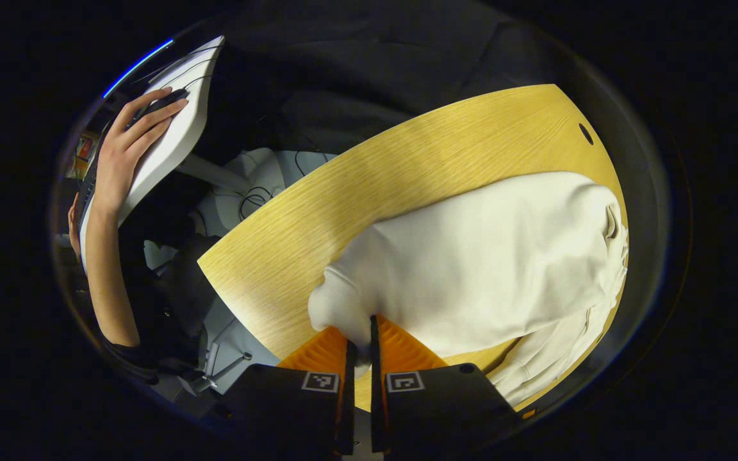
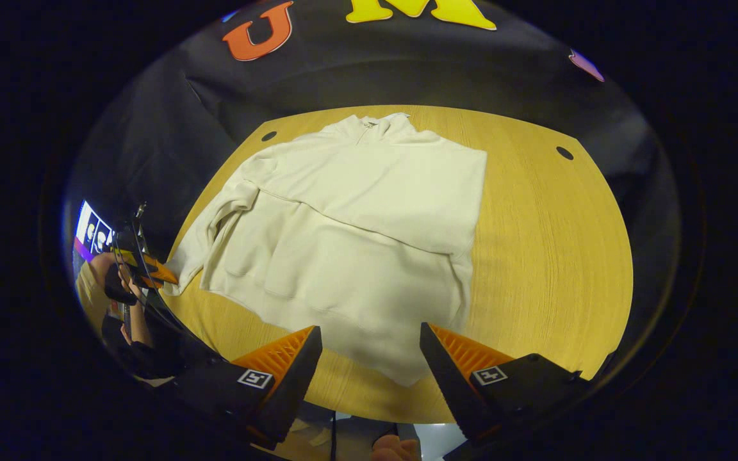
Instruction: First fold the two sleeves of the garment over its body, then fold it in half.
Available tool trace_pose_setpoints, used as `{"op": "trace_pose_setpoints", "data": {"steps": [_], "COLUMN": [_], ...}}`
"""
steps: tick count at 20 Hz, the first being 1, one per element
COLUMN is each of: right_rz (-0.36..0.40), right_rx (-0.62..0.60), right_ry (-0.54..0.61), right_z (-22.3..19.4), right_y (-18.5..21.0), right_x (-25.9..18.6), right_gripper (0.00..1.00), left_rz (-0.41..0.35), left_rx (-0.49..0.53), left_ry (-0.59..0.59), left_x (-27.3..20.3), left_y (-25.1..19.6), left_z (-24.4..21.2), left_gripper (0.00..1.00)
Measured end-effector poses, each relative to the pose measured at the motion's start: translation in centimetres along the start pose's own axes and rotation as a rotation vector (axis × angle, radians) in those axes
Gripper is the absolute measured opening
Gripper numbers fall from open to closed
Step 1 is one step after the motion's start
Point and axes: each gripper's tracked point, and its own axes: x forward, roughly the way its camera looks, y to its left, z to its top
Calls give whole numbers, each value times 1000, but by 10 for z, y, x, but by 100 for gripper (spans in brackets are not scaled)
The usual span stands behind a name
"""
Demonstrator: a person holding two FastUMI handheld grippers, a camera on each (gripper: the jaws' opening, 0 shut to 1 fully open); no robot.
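With the cuff pinched between both fingers of my left hand-held gripper (image 1: 359, 349), I judge the step in hand to be folding this sleeve (image 2: 205, 240) over the body. In the left gripper view the fingers stand almost together with the cream cuff (image 1: 337, 307) bunched between them, right at the near edge of the surface (image 1: 318, 211). To do it well I should keep the pinch firm, lift only enough for the sleeve to clear the cloth beneath, and carry it across in a flat arc so it lands smooth instead of twisted. The fabric looks thick and soft, so I expect it to sag and drag if I hurry.

My right hand-held gripper (image 2: 369, 358) hangs spread above the near hem, holding nothing, and it could press the body down while the sleeve travels.

Farther out, in the right gripper view, the garment (image 2: 356, 237) lies flat in the middle of the surface, its neck toward the far edge. One sleeve already lies folded across the chest (image 2: 382, 192), its edge running slantwise. The sleeve I hold stretches out to the side, off the body, so it should cross and rest over the folded one. The fold in half still lies ahead, since the hem and neck sit well apart.
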Motion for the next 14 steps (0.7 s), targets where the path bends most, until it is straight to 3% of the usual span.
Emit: {"op": "trace_pose_setpoints", "data": {"steps": [6, 8, 14], "right_rz": [-6, 0, 16], "right_rx": [0, 7, 7], "right_ry": [-4, -6, -23], "right_z": [0, 3, 14], "right_y": [-11, -12, -14], "right_x": [-7, -7, -9], "right_gripper": [93, 96, 93], "left_rz": [1, -34, -100], "left_rx": [95, 133, 324], "left_ry": [-67, -87, -227], "left_x": [-30, -47, -111], "left_y": [-16, -36, -114], "left_z": [13, 18, 49], "left_gripper": [6, 6, 6]}}
